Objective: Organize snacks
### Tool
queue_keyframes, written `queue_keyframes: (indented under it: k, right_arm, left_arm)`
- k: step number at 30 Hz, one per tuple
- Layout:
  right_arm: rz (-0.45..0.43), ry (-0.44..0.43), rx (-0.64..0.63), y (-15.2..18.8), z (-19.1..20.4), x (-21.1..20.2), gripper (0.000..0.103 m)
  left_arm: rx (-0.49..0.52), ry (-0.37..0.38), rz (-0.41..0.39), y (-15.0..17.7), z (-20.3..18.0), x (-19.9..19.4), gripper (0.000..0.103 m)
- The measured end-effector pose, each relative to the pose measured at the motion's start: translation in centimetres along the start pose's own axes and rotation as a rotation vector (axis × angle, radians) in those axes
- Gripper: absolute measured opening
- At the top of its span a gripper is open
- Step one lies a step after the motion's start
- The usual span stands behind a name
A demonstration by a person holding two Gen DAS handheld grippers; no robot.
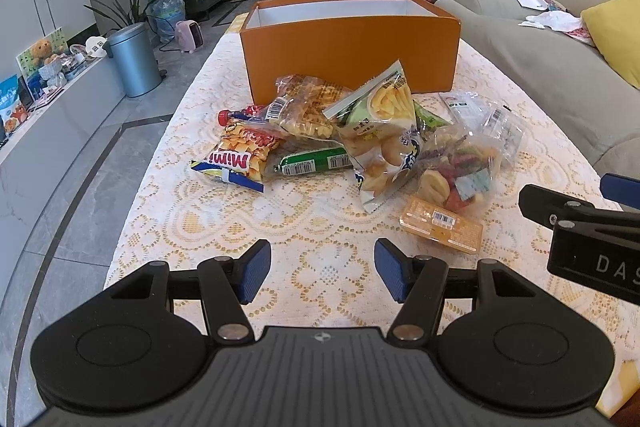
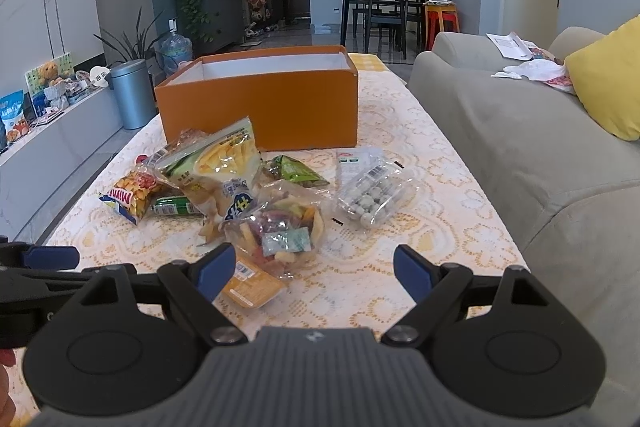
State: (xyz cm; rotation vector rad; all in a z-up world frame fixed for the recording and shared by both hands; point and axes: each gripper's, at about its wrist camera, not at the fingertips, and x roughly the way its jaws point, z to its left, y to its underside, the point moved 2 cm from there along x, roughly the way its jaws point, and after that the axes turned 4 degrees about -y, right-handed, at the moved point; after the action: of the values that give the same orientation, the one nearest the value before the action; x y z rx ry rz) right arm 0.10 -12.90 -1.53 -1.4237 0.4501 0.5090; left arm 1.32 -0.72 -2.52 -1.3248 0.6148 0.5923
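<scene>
- Nearest the left wrist camera, the left gripper (image 1: 322,273) hangs low over the lace tablecloth (image 1: 224,227), its blue pads spread wide with nothing between them.
- Over on the right, the right gripper (image 2: 314,273) is likewise spread apart and holds nothing; its left pad sits in front of the orange wafer pack (image 2: 250,283).
- That wafer pack (image 1: 442,227) lies flat at the near edge of the snack heap, closest to both grippers.
- Just behind it, touching, is a clear bag of mixed colourful chips (image 1: 456,171).
- Leaning up in the middle of the heap is a tall bag with fries printed on it (image 1: 380,131), overlapping a clear bag of crinkled yellow snacks (image 1: 308,107).
- Toward the left lies the "Mimi" bag (image 1: 236,157), with a green sausage stick (image 1: 316,161) just beside it.
- Farther right, a clear pack of small round pale candies (image 2: 372,193) lies slightly apart from the heap, near a small green triangular packet (image 2: 298,171).
- Behind all the snacks stands an open orange box (image 1: 352,59) with a white inside; no contents show from these angles.
- Alongside the table's right side runs a grey sofa (image 2: 520,147) with a yellow cushion (image 2: 608,83).
</scene>
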Motion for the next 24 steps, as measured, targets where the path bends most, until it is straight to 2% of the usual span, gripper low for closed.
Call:
queue_keyframes:
  k: [24]
  right_arm:
    - [0.014, -0.009, -0.009, 0.23, 0.18, 0.34, 0.084]
  left_arm:
    - [0.002, 0.001, 0.007, 0.09, 0.16, 0.3, 0.071]
